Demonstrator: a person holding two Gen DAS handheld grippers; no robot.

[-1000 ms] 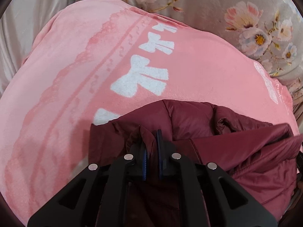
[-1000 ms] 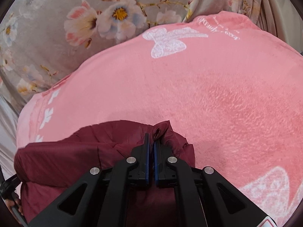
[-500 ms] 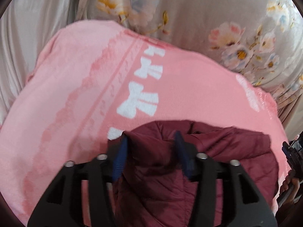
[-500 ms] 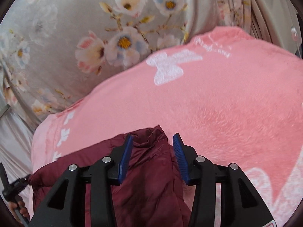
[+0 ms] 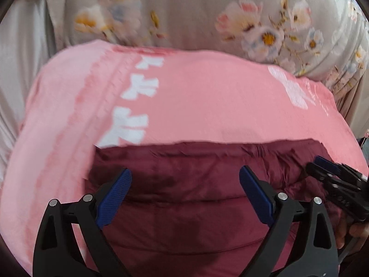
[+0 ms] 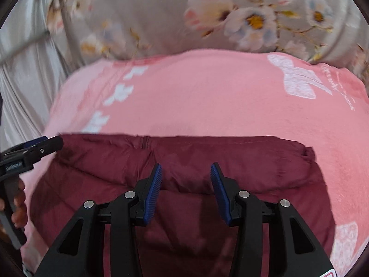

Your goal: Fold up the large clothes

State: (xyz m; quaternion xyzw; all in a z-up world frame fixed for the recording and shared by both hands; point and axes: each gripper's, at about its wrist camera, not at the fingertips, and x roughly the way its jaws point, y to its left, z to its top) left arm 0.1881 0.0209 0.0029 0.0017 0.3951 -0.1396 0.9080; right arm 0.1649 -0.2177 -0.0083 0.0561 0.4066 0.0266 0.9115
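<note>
The dark maroon quilted jacket lay folded on the pink blanket, toward its near side. Its padded fabric showed stitched horizontal channels and a slight sheen. The far edge of the jacket ran roughly straight across, with a small puckered seam near its middle, and the right-hand corner was rounded and bulky. A soft fold crossed the garment from side to side, the upper layer resting on the lower.
</note>
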